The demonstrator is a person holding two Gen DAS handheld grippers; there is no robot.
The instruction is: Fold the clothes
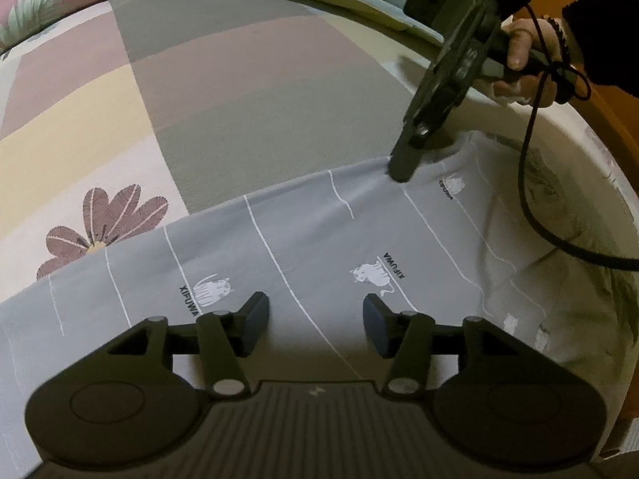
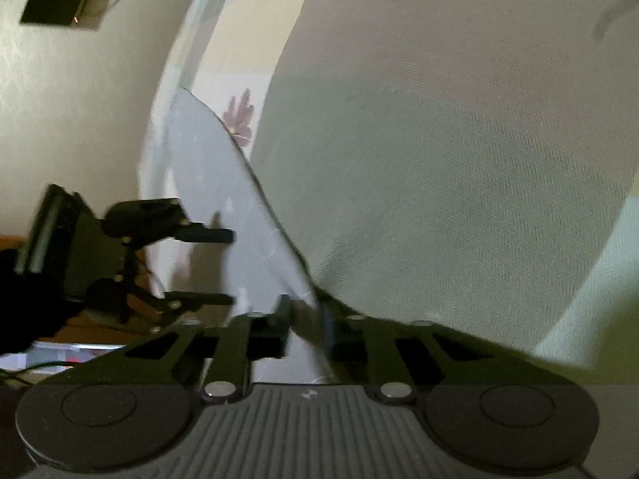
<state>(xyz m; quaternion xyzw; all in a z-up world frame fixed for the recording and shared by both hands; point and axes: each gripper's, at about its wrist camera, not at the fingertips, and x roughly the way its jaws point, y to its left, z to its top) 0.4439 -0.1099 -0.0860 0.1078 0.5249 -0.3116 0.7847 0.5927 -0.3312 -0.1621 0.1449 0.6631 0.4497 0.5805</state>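
Observation:
A grey garment (image 1: 311, 239) with thin white lines and small white cat prints lies spread flat across the bed. My left gripper (image 1: 315, 325) hovers over its near part, open, with nothing between its fingers. At the garment's far edge my right gripper (image 1: 401, 167) points down and is shut on the cloth, which puckers around the tips. In the right wrist view the garment (image 2: 207, 167) runs away from the right gripper (image 2: 307, 319), its edge pinched between the fingers. The open left gripper (image 2: 232, 267) shows there at the left.
The bedsheet (image 1: 199, 99) has blocks of grey, mauve and yellow and a flower print (image 1: 100, 223). A floral pillow (image 1: 32, 4) lies at the far left. A person's hand (image 1: 523, 52) holds the right gripper; its black cable (image 1: 527, 183) hangs over the garment's right side.

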